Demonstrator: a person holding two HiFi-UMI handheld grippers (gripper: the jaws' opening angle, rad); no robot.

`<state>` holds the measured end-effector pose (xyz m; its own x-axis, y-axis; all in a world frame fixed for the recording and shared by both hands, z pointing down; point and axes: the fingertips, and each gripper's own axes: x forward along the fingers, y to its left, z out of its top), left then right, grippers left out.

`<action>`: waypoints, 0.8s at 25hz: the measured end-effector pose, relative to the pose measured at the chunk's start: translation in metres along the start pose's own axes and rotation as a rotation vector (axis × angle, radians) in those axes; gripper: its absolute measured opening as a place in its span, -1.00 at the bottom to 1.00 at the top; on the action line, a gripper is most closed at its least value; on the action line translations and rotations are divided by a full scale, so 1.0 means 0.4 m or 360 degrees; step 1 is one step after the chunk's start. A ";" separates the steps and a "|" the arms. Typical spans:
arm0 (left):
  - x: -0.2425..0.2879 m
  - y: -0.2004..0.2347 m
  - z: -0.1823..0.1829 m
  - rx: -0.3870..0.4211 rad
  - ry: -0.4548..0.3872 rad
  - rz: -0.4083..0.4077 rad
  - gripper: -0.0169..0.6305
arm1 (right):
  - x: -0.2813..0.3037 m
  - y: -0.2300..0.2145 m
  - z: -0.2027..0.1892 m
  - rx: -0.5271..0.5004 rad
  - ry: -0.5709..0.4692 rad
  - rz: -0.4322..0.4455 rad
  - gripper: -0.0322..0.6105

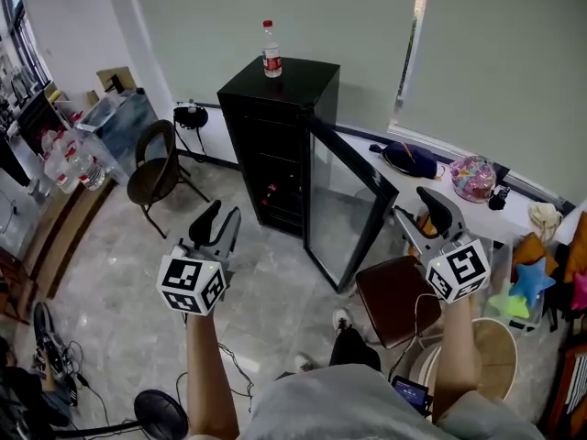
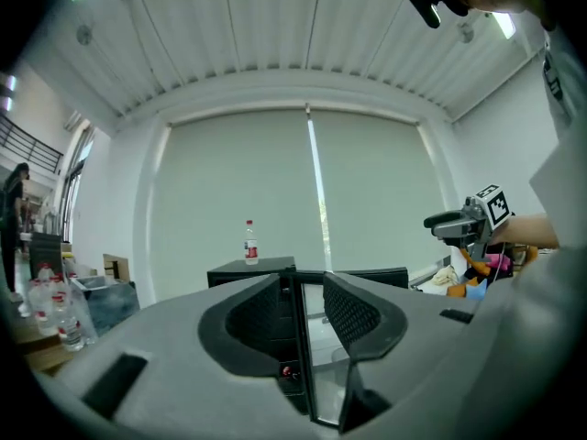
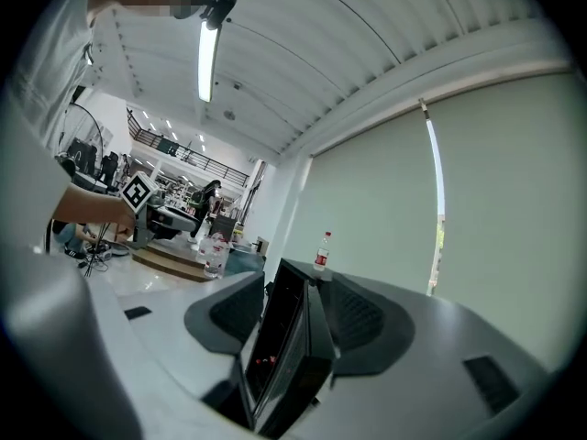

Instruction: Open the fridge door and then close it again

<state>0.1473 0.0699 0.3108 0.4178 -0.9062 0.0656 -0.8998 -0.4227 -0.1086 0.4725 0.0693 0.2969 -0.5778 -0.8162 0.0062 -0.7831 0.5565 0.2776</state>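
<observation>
**Grippers (image 1: 220, 218) both empty, fridge door standing open**

Left of the frame's centre in the head view, the left gripper is raised with its jaws moderately apart. Its own view shows nothing between them but the distant fridge (image 1: 275, 145). The right gripper (image 1: 413, 204), at centre right, is held wide and is just as empty. Neither one touches anything.

The black fridge stands at upper centre. Its glass door (image 1: 344, 204) is swung far out toward the lower right, so I judge that the closing half of the task remains.

Several things could go wrong from here:

- **Bottle:** A water bottle (image 1: 271, 51) stands upright on top of the fridge near its back edge. A hard shove that slams the door could jolt the cabinet and tip the bottle over.
- **Glass pane:** The door is mostly smooth pane. A gripper pushing on the glass rather than the dark frame could skid off, leaving the door half shut or knocking it askew.
- **Pinching:** The left gripper faces the open cabinet side. If it drifts into the gap while the right one pushes from outside, the door could catch it against the fridge edge.
- **Footing:** A brown seat (image 1: 396, 299) sits close below the door's free edge, and cables trail on the floor at lower left. A step forward could snag either one.
- **Latching:** A push that is too soft may leave the door unlatched.
</observation>
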 end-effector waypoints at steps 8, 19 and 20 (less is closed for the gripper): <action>-0.069 0.039 0.006 0.0087 -0.0002 0.0064 -0.53 | 0.004 0.042 -0.004 0.0060 0.0006 0.0034 -0.23; -0.029 0.053 -0.103 0.0025 0.0095 0.0101 -0.53 | 0.065 -0.039 -0.146 0.0110 0.0229 0.0058 -0.13; -0.020 0.052 -0.121 0.0030 0.0122 0.0100 -0.53 | 0.070 -0.048 -0.168 0.0128 0.0257 0.0065 -0.12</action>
<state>0.1191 0.0691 0.3562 0.3494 -0.9274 0.1335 -0.9210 -0.3661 -0.1333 0.4870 0.0252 0.3564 -0.5701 -0.8034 0.1716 -0.7794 0.5950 0.1961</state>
